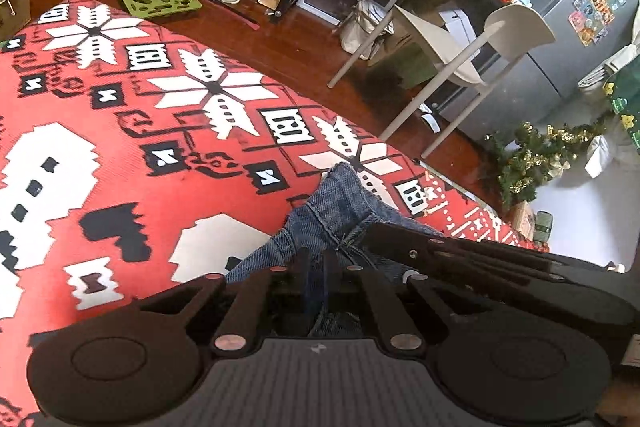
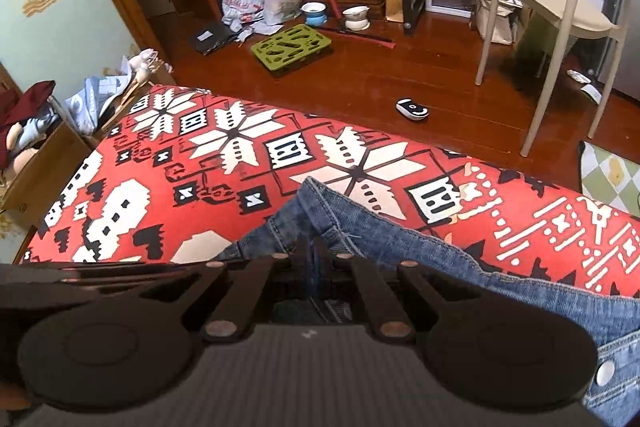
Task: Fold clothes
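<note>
A blue denim garment (image 1: 332, 211) lies on a red patterned blanket (image 1: 120, 155) with white and black motifs. My left gripper (image 1: 316, 259) is shut on a bunched edge of the denim, whose tip sticks out beyond the fingers. In the right wrist view, my right gripper (image 2: 312, 251) is shut on another part of the same denim garment (image 2: 400, 247), which trails to the lower right, where a metal snap button (image 2: 605, 370) shows. The other gripper's black frame (image 1: 460, 251) shows at the right of the left wrist view, close beside mine.
The blanket (image 2: 168, 187) ends at a wooden floor (image 2: 400, 75). On the floor stand a white chair (image 2: 560, 15), a green tray (image 2: 290, 47), bowls (image 2: 314, 13), bags and a small white device (image 2: 412, 109). A grey fridge (image 1: 572, 15) and tinsel (image 1: 532, 155) sit at right.
</note>
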Demonstrator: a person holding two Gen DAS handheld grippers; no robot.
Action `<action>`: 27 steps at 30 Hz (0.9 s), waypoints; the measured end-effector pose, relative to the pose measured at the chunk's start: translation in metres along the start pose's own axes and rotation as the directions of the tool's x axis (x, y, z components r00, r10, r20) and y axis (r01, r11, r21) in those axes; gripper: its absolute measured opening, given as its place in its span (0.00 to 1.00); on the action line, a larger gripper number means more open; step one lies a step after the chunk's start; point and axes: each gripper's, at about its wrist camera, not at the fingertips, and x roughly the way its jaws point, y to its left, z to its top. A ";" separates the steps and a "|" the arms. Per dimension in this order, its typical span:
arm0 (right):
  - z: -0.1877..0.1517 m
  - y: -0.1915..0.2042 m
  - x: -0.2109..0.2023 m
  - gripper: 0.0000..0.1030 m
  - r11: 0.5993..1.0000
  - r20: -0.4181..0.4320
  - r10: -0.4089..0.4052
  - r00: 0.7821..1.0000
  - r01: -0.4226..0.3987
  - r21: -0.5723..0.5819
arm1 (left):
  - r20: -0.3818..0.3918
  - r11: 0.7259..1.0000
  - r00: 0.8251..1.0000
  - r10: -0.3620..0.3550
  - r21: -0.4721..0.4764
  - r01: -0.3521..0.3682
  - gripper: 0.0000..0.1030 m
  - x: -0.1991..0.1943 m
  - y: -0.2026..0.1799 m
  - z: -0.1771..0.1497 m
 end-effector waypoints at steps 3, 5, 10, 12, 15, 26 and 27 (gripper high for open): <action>0.003 -0.001 0.004 0.02 1.000 -0.008 0.017 1.000 -0.017 -0.006 | 0.001 1.000 1.000 0.002 -0.024 -0.002 0.04 -0.001 0.003 0.003; 0.005 0.001 0.008 0.02 1.000 -0.006 0.025 1.000 -0.025 -0.007 | -0.001 1.000 1.000 0.008 -0.028 -0.008 0.04 0.000 0.004 0.005; 0.012 0.001 0.024 0.02 0.999 0.021 -0.011 1.000 0.011 0.032 | -0.040 1.000 0.999 0.008 0.015 -0.008 0.03 0.006 0.006 0.018; 0.015 -0.002 0.030 0.02 0.998 0.041 -0.021 0.999 0.019 0.067 | -0.057 0.999 0.998 0.004 0.046 -0.001 0.03 0.009 0.006 0.027; 0.019 -0.008 0.030 0.02 0.993 0.071 -0.036 0.997 0.028 0.113 | -0.066 0.995 0.998 0.006 0.098 0.000 0.04 0.013 0.001 0.039; -0.008 -0.054 -0.058 0.09 0.978 0.063 -0.106 0.992 0.093 0.189 | -0.098 0.985 0.994 -0.045 0.164 0.061 0.09 -0.009 -0.065 0.019; -0.014 -0.062 -0.067 0.09 0.975 0.052 -0.122 0.991 0.110 0.196 | -0.119 0.982 0.992 -0.047 0.179 0.068 0.09 -0.008 -0.075 0.011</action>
